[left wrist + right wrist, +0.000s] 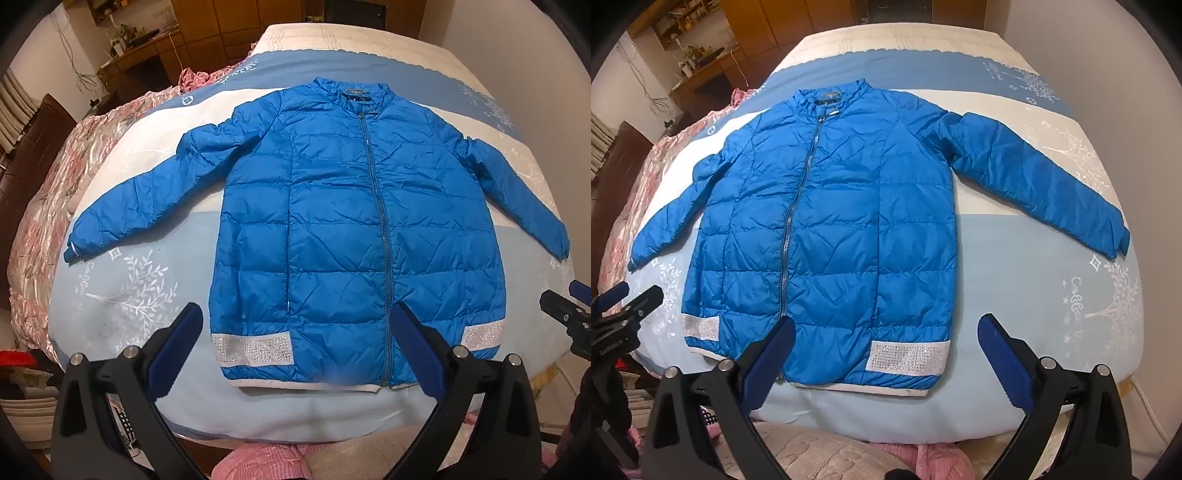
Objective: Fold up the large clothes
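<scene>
Bedspread [122, 291] bare around the jacket [332, 221] — heaped pink quilt [55, 192] crowds its left.

There is one blue jacket [354, 229] on one bed [122, 288]. The jacket has two sleeves, one zipper [380, 236] down the front, and two sparkly white patches near the bottom. Two tongs show: the left tongs [295, 325] and the right tongs [886, 332]. Each one has two blue fingers.

Both the left gripper [297, 325] and right gripper [886, 336] have black arms, silver screws and blue-padded fingers [177, 339].
</scene>
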### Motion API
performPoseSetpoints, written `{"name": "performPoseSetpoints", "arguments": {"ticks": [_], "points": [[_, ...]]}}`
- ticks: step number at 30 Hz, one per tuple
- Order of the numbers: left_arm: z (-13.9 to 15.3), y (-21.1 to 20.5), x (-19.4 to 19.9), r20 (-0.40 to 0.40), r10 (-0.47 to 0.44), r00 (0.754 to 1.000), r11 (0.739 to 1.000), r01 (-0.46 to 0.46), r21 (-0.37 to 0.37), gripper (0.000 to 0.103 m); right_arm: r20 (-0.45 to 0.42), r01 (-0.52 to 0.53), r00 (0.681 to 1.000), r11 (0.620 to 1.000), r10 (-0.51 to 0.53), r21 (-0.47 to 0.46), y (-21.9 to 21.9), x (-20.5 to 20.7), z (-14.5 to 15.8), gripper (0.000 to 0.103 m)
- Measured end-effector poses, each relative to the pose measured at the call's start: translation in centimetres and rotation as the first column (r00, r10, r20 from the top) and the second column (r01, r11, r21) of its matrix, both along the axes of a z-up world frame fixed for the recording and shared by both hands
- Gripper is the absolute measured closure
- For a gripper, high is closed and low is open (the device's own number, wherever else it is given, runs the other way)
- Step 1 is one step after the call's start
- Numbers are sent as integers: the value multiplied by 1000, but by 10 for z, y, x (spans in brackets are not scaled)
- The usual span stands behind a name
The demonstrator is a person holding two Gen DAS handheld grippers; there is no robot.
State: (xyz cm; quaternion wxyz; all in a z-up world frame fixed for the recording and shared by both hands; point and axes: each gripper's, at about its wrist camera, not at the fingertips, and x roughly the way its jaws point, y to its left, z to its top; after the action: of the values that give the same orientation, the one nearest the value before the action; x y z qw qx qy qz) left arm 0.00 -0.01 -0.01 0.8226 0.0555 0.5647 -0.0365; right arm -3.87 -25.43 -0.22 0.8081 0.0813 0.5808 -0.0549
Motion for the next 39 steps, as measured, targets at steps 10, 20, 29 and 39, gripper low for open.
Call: {"name": "performPoseSetpoints", "arguments": {"ticks": [10, 20, 29, 39], "points": [[1, 0, 2, 9, 7, 1000, 1000, -8, 1, 3, 0, -2, 1000, 1000, 2, -1, 2, 1, -2, 4], [5, 2, 2, 15, 0, 1000, 1000, 0, -8, 3, -1, -2, 1000, 1000, 2, -5, 4, 2, 2, 4], [7, 3, 3, 18, 0, 1000, 1000, 1, -6, 3, 2, -6, 1000, 1000, 6, -7, 5, 4, 3, 4], [7, 3, 2, 20, 1, 1000, 1000, -1, -5, 3, 6, -9, 1000, 1000, 9, -7, 5, 4, 2, 4]]}}
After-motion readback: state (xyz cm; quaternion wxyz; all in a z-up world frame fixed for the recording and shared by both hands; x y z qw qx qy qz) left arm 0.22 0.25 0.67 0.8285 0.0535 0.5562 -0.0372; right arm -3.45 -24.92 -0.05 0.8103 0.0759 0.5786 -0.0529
